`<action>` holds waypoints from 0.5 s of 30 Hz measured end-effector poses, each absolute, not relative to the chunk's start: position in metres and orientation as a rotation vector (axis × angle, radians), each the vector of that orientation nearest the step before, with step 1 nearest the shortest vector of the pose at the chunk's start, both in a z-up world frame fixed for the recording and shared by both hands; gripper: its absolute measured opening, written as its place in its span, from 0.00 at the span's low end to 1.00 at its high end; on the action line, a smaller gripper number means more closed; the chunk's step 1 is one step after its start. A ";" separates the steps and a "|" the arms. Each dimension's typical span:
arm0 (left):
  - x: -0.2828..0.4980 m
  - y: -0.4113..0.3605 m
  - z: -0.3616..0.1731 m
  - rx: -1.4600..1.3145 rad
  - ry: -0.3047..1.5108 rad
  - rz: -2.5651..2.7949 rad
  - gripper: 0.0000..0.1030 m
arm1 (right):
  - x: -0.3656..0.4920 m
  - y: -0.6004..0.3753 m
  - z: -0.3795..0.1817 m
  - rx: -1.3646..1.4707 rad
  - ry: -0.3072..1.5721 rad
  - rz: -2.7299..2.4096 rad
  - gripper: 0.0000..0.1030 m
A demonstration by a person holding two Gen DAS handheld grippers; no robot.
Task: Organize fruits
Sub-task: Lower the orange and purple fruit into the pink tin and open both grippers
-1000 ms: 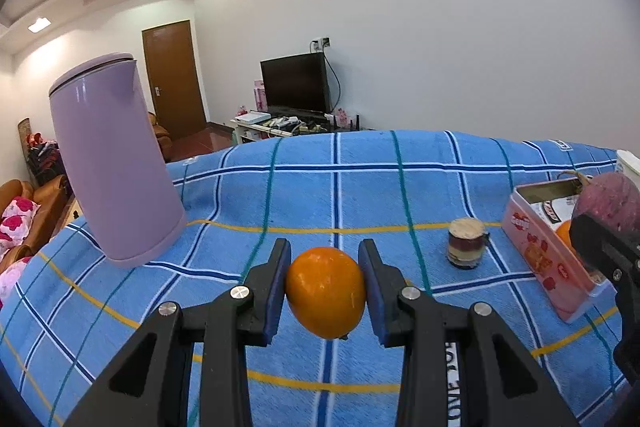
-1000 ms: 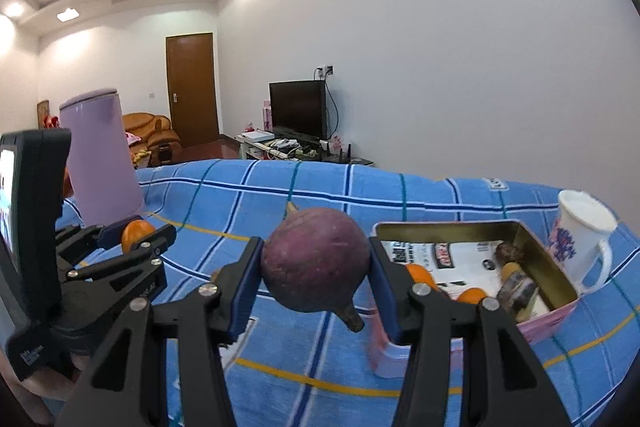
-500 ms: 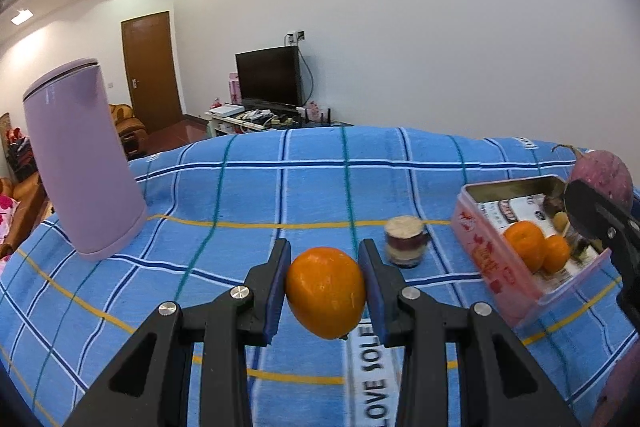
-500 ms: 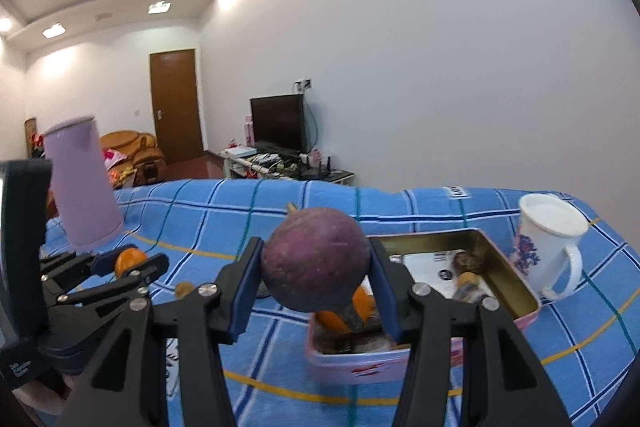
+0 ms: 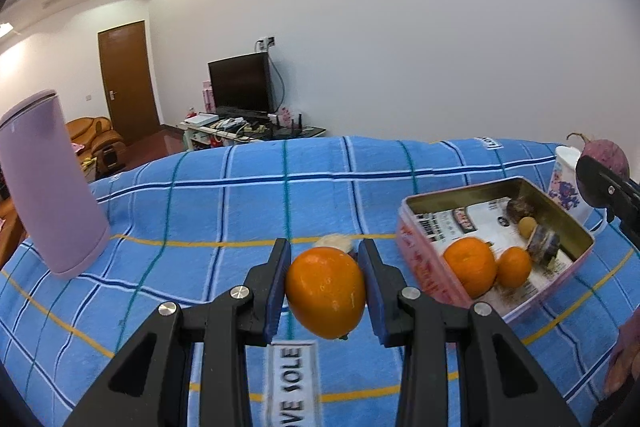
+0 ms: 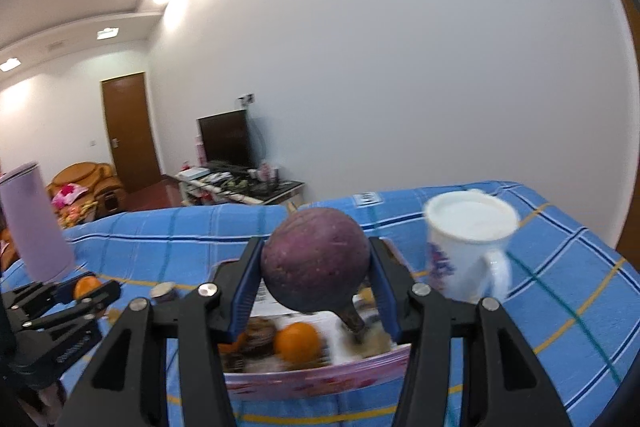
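My left gripper (image 5: 325, 289) is shut on an orange (image 5: 326, 293), held above the blue checked cloth, left of a pink tin (image 5: 424, 267). Inside that tin lie two oranges (image 5: 470, 267) and some small dark items. In the right wrist view my right gripper (image 6: 316, 267) is shut on a round purple fruit (image 6: 315, 259) with a stub stem, held over the pink tin (image 6: 320, 373), where an orange (image 6: 298, 343) shows. The purple fruit (image 5: 606, 157) and part of the right gripper appear at the right edge of the left wrist view. The left gripper (image 6: 86, 291) shows at the left of the right wrist view.
A tall lilac kettle (image 5: 48, 183) stands on the cloth at the far left. A white flowered mug (image 6: 468, 247) stands just right of the tin. A small jar (image 6: 162, 291) sits left of the tin. A TV stand and a door lie beyond the table.
Both grippers have swung right with their fruit. The tin has come nearer in both views; the purple fruit now hangs over it, and the mug is close on the right.
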State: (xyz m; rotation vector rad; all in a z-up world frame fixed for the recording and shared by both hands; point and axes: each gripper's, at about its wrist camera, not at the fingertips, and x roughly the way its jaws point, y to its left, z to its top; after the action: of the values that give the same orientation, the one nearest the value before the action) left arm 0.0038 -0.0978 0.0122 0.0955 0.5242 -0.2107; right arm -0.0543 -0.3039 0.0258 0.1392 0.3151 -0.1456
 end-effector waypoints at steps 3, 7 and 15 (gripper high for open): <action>0.005 -0.112 0.015 0.094 0.518 -0.241 0.36 | -0.054 -0.324 0.025 0.159 0.319 -0.188 0.52; 0.008 -0.133 0.018 0.105 0.512 -0.276 0.36 | -0.055 -0.345 0.024 0.188 0.322 -0.229 0.52; 0.021 -0.188 0.018 0.114 0.529 -0.345 0.36 | -0.029 -0.362 0.015 0.195 0.380 -0.250 0.52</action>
State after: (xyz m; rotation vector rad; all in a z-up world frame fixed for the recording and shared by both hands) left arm 0.0212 -0.1881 0.0183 0.1142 0.5291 -0.3455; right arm -0.0287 -0.3619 0.0147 0.1948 0.3800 -0.2495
